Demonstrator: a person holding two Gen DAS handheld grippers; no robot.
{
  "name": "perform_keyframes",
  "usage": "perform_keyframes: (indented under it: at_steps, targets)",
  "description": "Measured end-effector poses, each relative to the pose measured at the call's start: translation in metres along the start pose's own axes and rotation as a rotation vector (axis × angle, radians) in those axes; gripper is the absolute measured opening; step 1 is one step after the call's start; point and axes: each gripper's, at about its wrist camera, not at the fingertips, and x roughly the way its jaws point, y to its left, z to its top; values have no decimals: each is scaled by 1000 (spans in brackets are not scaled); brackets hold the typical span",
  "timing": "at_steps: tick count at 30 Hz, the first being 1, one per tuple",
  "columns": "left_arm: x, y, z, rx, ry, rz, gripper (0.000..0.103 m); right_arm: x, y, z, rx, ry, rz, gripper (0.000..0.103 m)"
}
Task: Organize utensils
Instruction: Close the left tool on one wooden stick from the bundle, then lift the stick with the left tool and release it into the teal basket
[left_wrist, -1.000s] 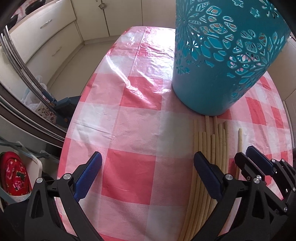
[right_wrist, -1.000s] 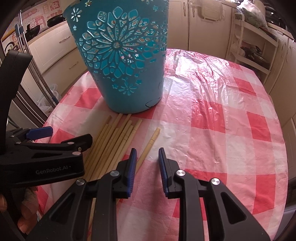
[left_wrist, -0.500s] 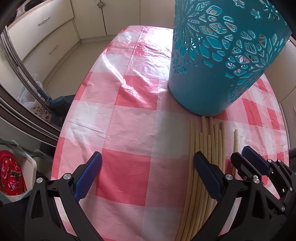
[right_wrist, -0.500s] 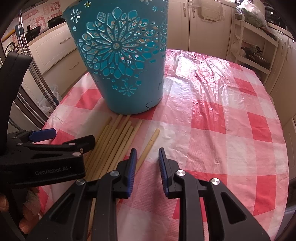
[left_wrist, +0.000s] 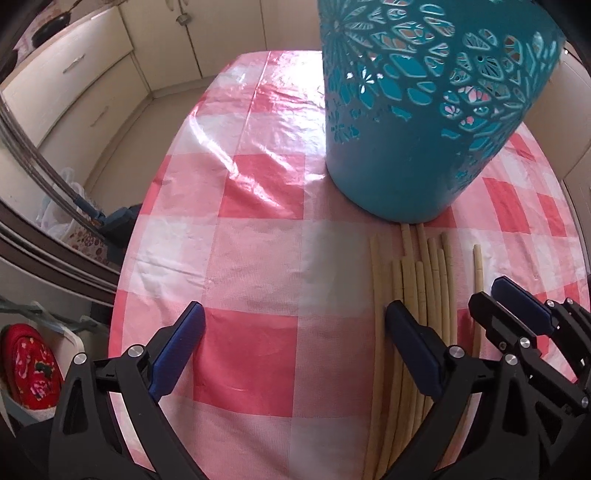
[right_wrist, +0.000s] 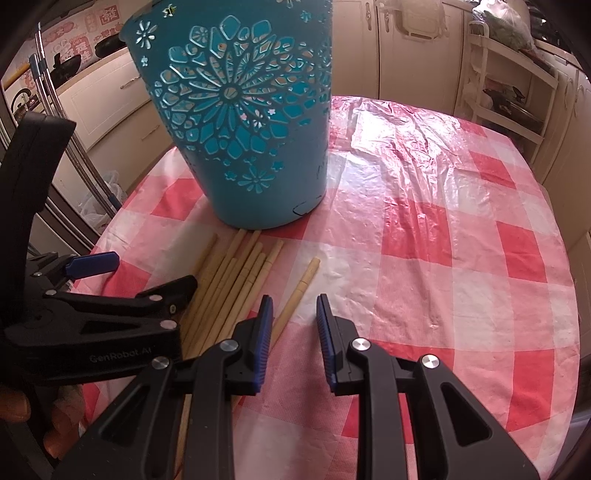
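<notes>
Left gripper (left_wrist: 293, 341): black frame, blue pads, jaws spread wide with nothing between them. It hangs over the red-and-white checked tablecloth (left_wrist: 258, 206), pointing steeply down. Its right finger (left_wrist: 413, 347) lies over the near part of the chopstick bundle; whether it touches the sticks cannot be told. Its left finger (left_wrist: 177, 350) is over a red square, well clear of the sticks.

Right gripper (right_wrist: 295, 332): same make, jaws set narrow with a small gap, nothing between the pads. It stands just right of the left gripper. Its left pad (right_wrist: 263, 343) sits over the lower part of the lone chopstick; contact cannot be told.

Chopsticks, bundle (right_wrist: 236, 280): pale bamboo sticks lying flat on the cloth, side by side, roughly parallel. Their far ends reach the foot of the teal basket, two of them up against its base. Their near ends run out of sight under the grippers.

Chopstick, single (right_wrist: 301, 288): same pale kind, lying apart to the right of the bundle, on a slight slant, its far end short of the basket.

Basket (right_wrist: 240, 122): tall, teal plastic, cut-out flower pattern in the wall, standing upright on the table beyond the sticks. A small crack shows near its base.

Surroundings: cream kitchen cabinets (right_wrist: 399, 48) behind the table; an open white shelf rack (right_wrist: 513, 85) at right.
</notes>
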Motion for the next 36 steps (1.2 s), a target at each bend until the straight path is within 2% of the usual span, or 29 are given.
perform_keyframes:
  at_steps: [4,7,10,12,13,14,15,19,22,25,27,30,32,36]
  targets:
    - [1,1,6,10,20,-21,94,1,-7,2,9,5,10,25]
    - [0,-1,7,26,18,-34,88,3,-4,2,-11,2,0,24]
    - [-5,-3,8,46,2,-51,68,3,-2,2,-31,-6,-5,24]
    - [-7,-5,10,60,-5,-64,39,4,-4,3,-29,-9,-1,19]
    - [-8,-6,11,66,-4,-71,30,4,-6,4,-24,-9,1,18]
    - [-8,-6,12,72,2,-82,14,5,-9,5,-17,-8,5,15]
    - [-8,-7,13,76,8,-94,6,5,-11,5,-10,-6,12,14]
    - [-13,1,14,48,20,-138,4,4,-12,6,-3,-5,19,14]
    - [-44,19,16,17,-52,-145,4,4,-13,5,6,-6,25,14]
    - [-93,41,23,-26,-157,-171,4,5,-15,6,18,-7,32,14]
    - [-128,53,30,-56,-237,-216,4,5,-15,6,19,-9,28,14]
    - [-182,61,47,-63,-392,-254,4,5,-14,5,17,-14,21,14]
    - [-211,57,59,-61,-486,-275,4,4,-13,4,13,-18,16,14]
    - [-242,36,92,-60,-639,-292,4,4,-12,3,10,-22,15,14]
